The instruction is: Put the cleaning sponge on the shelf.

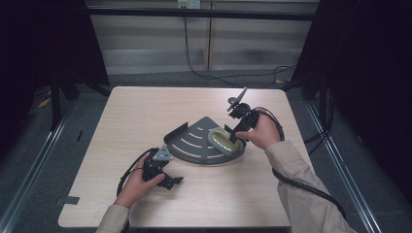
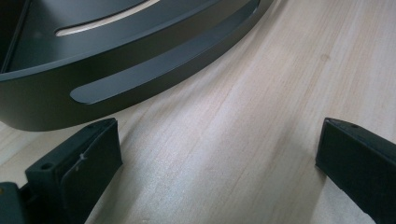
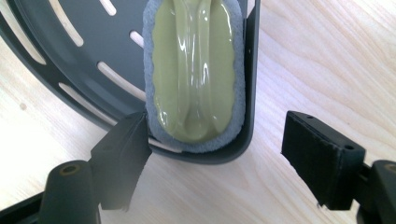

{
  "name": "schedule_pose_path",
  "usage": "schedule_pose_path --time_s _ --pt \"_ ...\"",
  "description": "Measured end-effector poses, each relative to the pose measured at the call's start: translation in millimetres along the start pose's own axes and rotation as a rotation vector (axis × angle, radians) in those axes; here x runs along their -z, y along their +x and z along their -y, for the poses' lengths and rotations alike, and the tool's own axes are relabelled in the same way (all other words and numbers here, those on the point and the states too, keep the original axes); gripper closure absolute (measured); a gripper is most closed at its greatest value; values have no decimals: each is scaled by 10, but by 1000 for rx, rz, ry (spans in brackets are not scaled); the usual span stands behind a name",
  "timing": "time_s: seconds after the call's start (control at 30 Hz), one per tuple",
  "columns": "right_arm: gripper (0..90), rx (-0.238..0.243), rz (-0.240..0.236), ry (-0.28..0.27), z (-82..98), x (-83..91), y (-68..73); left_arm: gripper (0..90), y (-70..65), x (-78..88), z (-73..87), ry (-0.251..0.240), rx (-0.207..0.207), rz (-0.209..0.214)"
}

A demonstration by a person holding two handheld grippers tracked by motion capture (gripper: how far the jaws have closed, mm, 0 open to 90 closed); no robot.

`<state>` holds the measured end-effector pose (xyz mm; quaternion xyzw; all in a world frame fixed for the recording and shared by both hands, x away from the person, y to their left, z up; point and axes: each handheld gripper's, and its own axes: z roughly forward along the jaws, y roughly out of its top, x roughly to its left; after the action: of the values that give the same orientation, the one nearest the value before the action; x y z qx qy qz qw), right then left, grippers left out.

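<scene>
Open right gripper point(image 3: 212, 154) above scrubber point(image 3: 194, 65)

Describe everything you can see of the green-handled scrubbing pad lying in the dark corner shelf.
The oval scrubbing pad with a glossy olive-green plastic grip has a ridged handle along its middle and a grey-blue, fuzzy, wavy-edged sponge layer around its rim. It lies flat, grip side up, in the dark grey slotted metal corner shelf, tucked against the shelf's straight side wall near the corner with the curved front. The right gripper is open, its fingers apart from the pad; nothing else touches it.
</scene>
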<state>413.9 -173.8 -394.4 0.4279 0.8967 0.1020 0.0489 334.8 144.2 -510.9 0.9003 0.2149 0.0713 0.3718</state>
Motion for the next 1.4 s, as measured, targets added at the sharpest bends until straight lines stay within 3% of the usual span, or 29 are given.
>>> schedule_pose_path --time_s 0.67,1.03,1.4 --pt "152 21 -46 13 362 49 -48 0 -1 -2 1 -3 1 -1" --pt "152 36 -83 6 537 46 -51 0 -1 -3 2 -4 1 -1" --pt "152 47 -90 5 709 32 -47 0 -2 -2 2 -2 3 1"
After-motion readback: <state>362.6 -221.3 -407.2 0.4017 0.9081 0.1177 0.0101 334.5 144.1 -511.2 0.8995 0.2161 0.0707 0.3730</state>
